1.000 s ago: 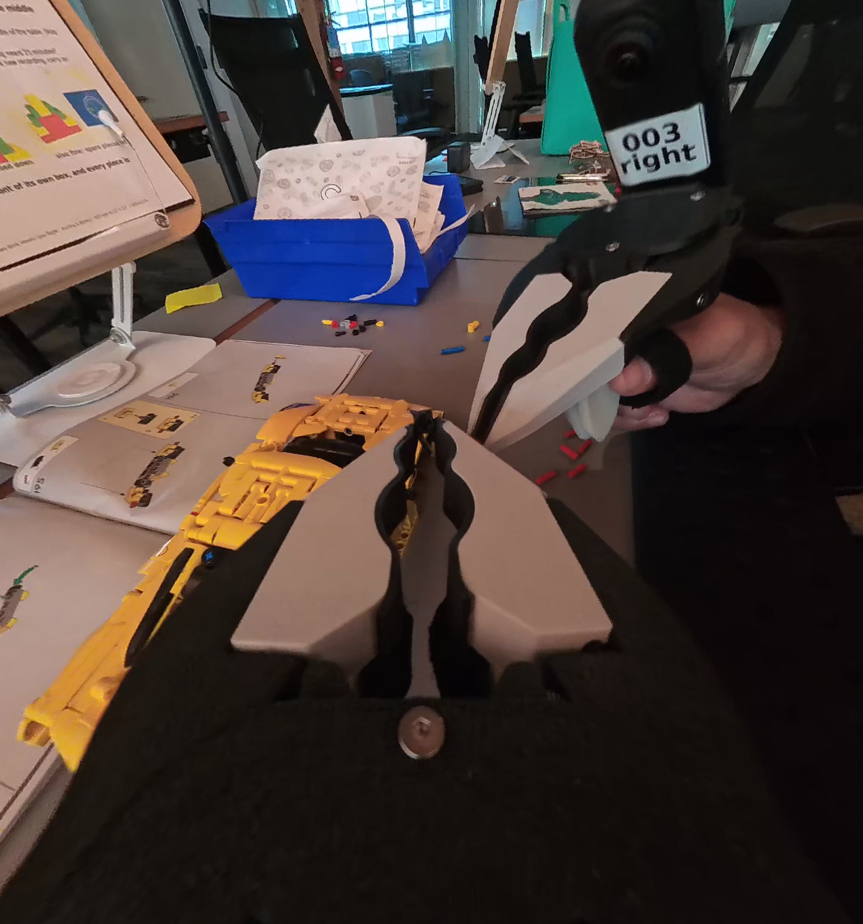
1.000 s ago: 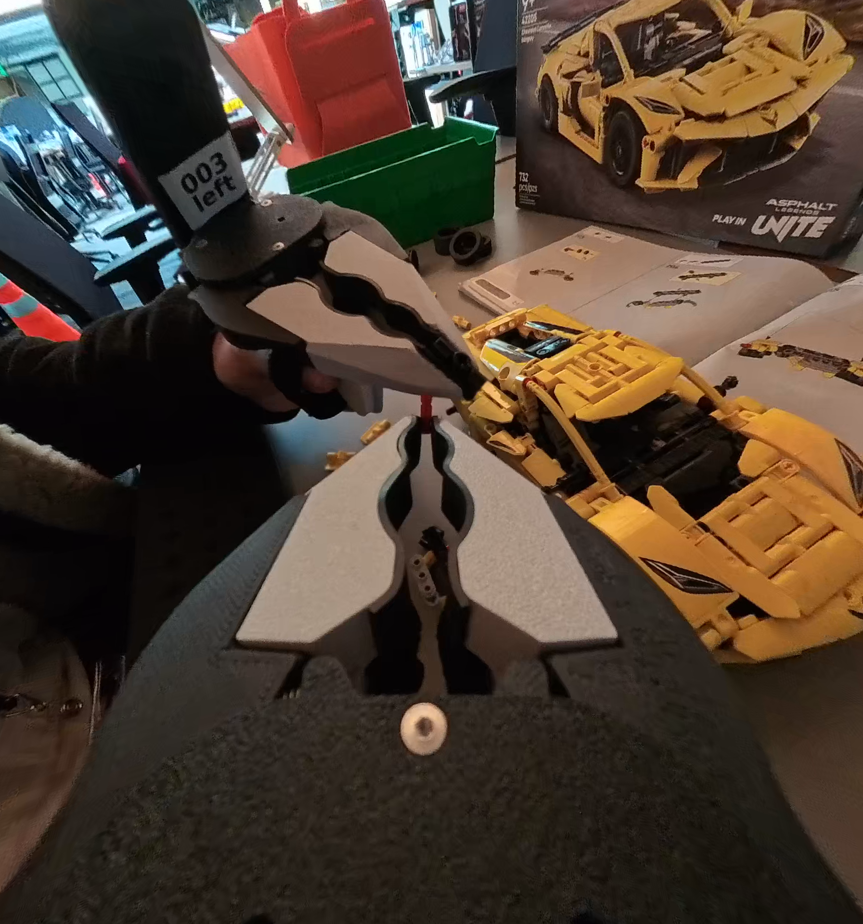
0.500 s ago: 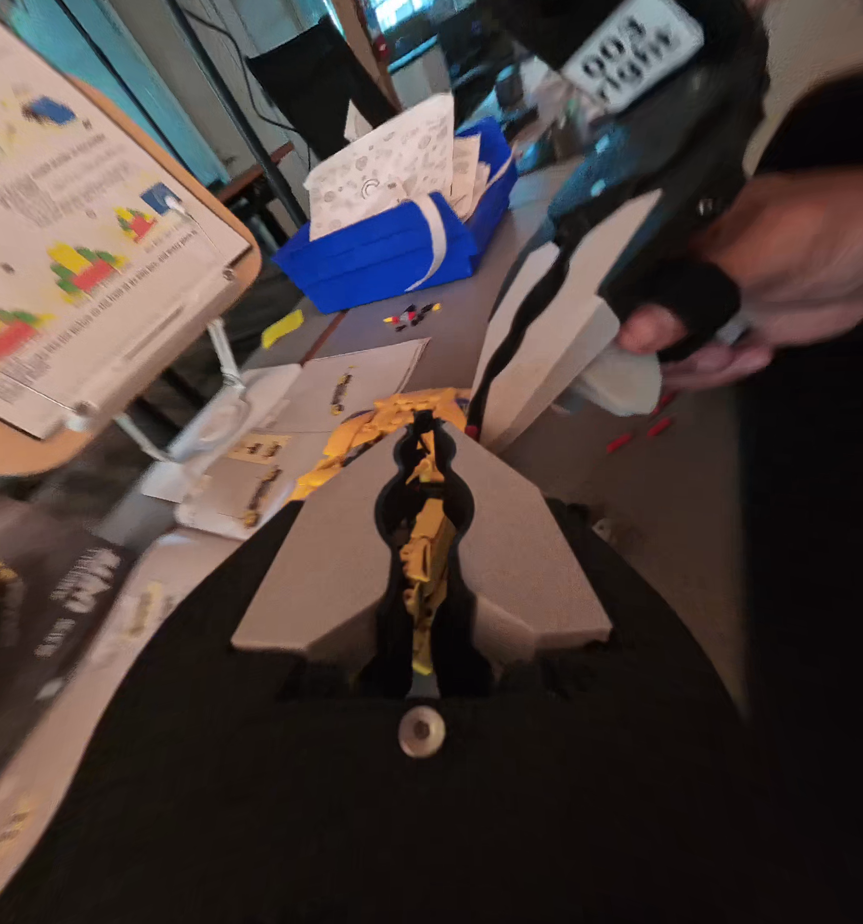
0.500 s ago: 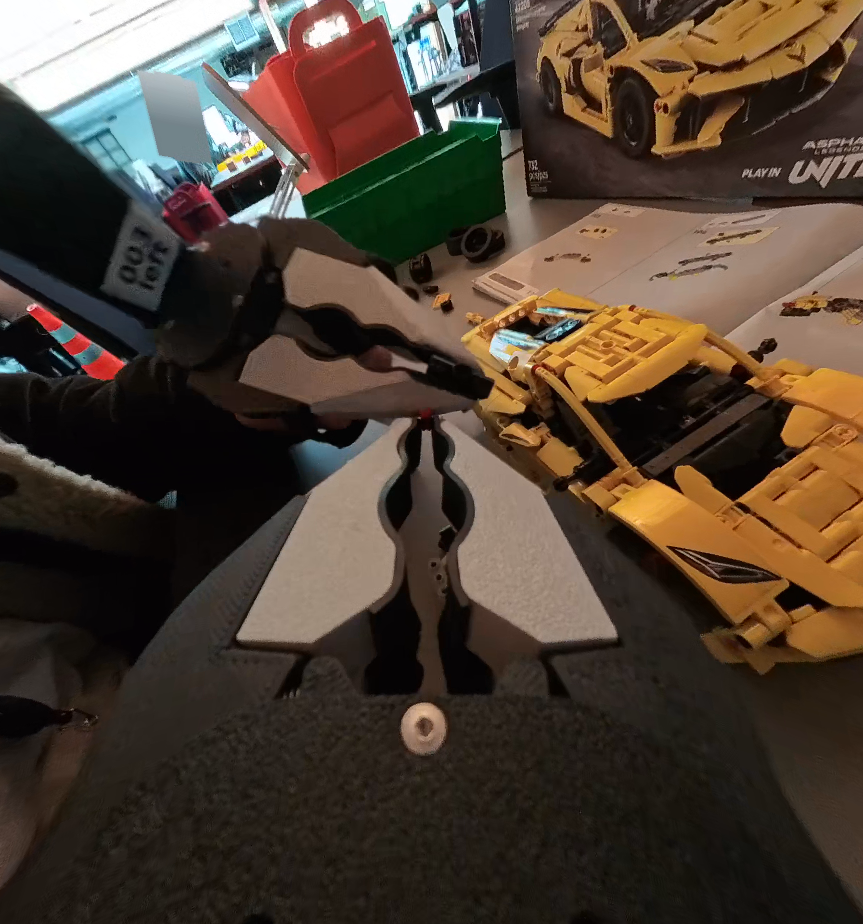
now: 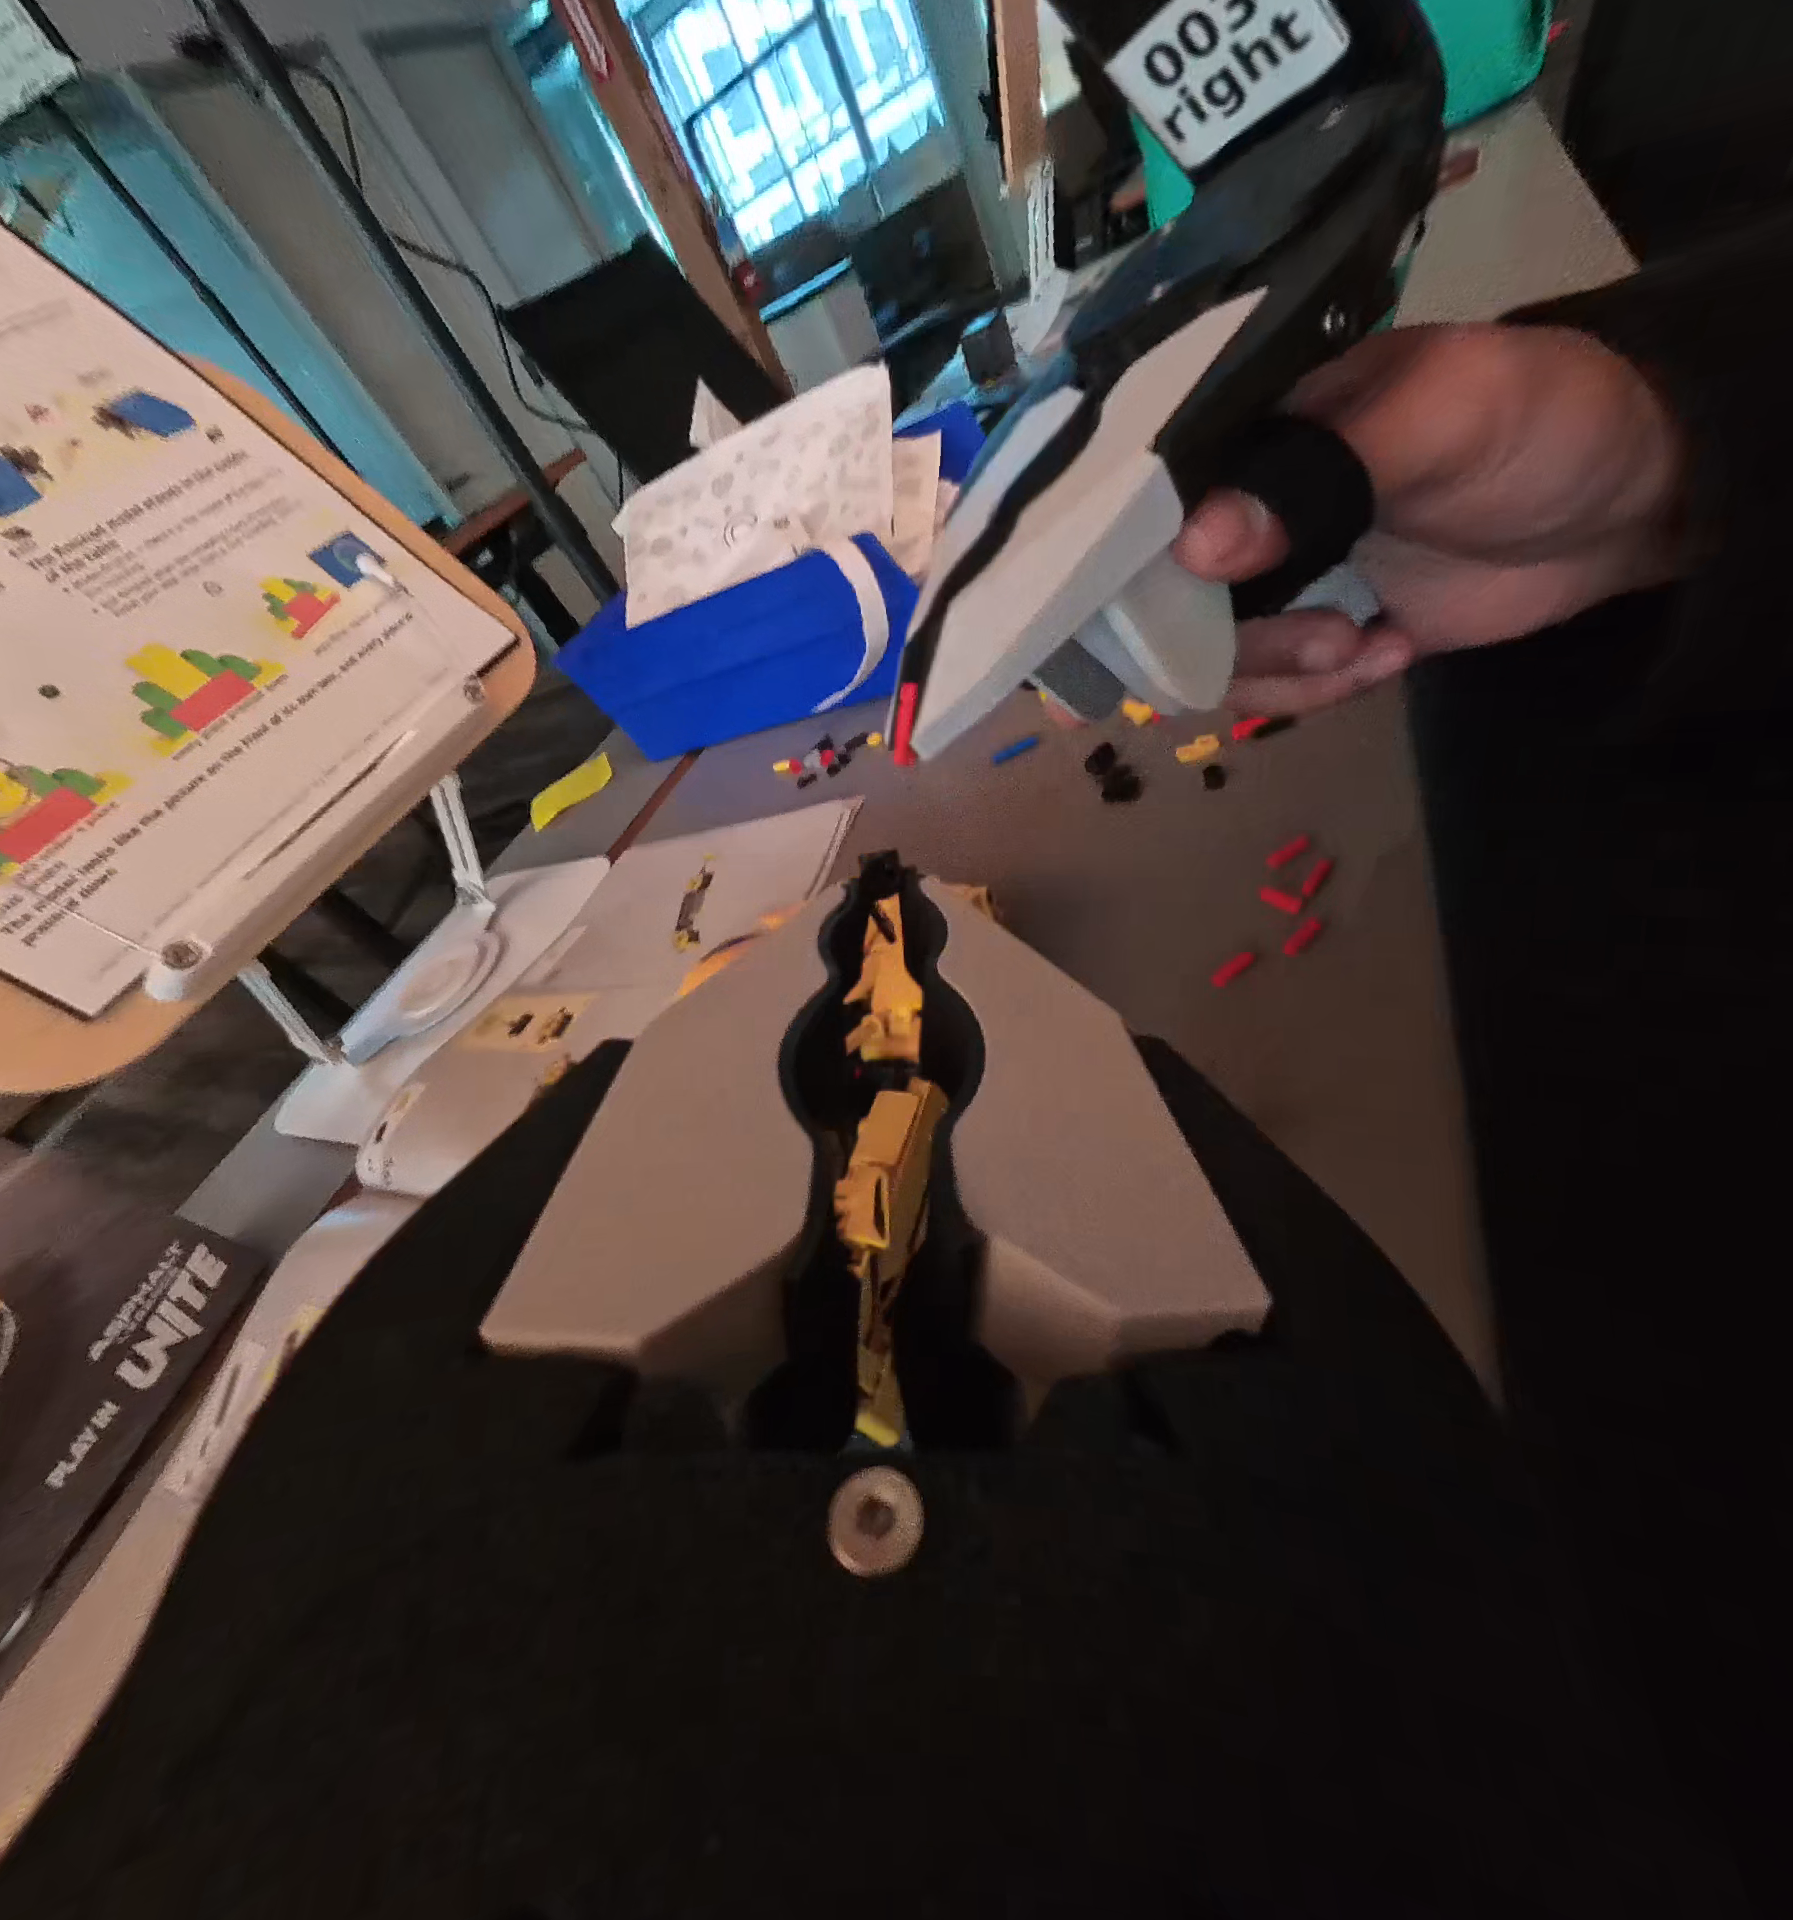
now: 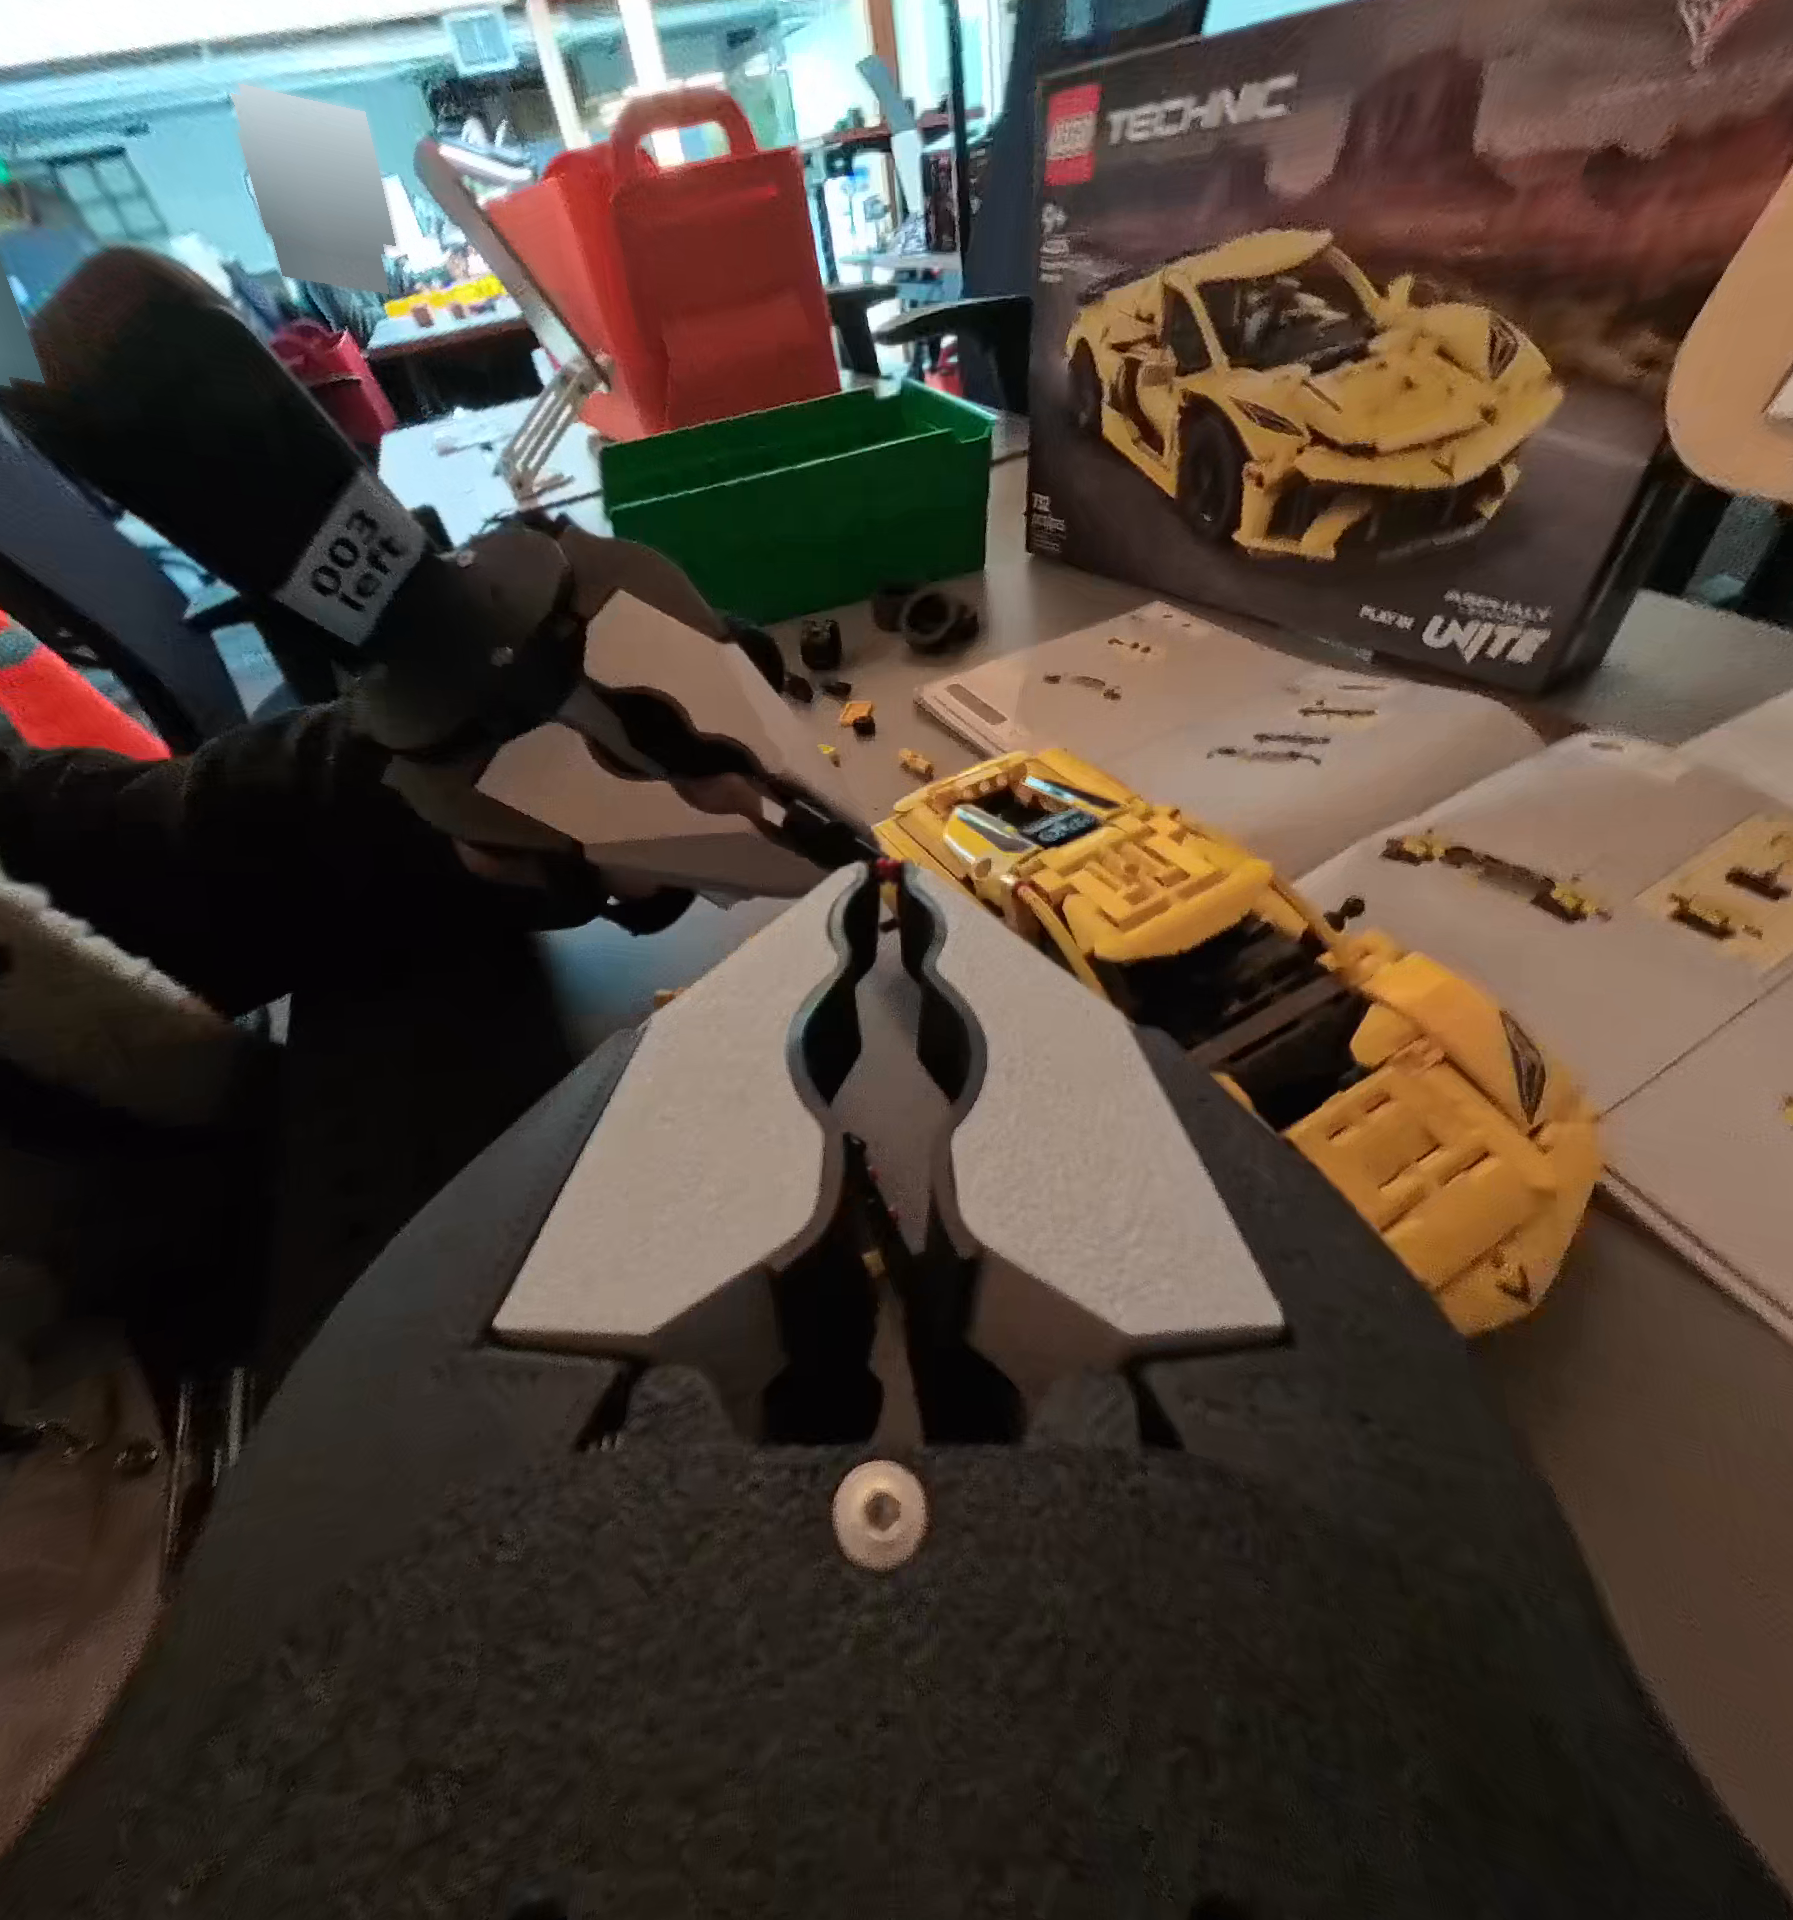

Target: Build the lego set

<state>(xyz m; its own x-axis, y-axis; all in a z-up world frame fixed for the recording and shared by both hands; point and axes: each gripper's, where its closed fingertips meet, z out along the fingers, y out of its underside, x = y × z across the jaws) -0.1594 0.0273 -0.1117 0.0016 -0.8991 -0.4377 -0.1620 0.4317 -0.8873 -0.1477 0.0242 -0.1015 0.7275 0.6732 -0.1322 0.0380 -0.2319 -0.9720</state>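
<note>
Right wrist view shows the right gripper (image 6: 884, 883) in the centre of the frame, its jaws pinching a small red pin (image 6: 881, 871). The left gripper (image 6: 827, 831) comes from the left, jaws pressed together on a small black piece (image 5: 879, 864). The yellow car (image 6: 1235, 997) stands on the table (image 6: 1650, 1455) at the right, on open instruction booklets (image 6: 1224, 717).

A multi-pane window (image 5: 788, 135) glows bright at the far end of the room, daylight washing in behind a slanted wooden post (image 5: 663, 177). Teal walls (image 5: 196, 343) sit to its left. Grey tabletops (image 5: 1110, 894) carry the clutter. Black office chairs (image 6: 933, 322) and more benches stand farther back under a pale, bright ceiling (image 6: 248, 42).
</note>
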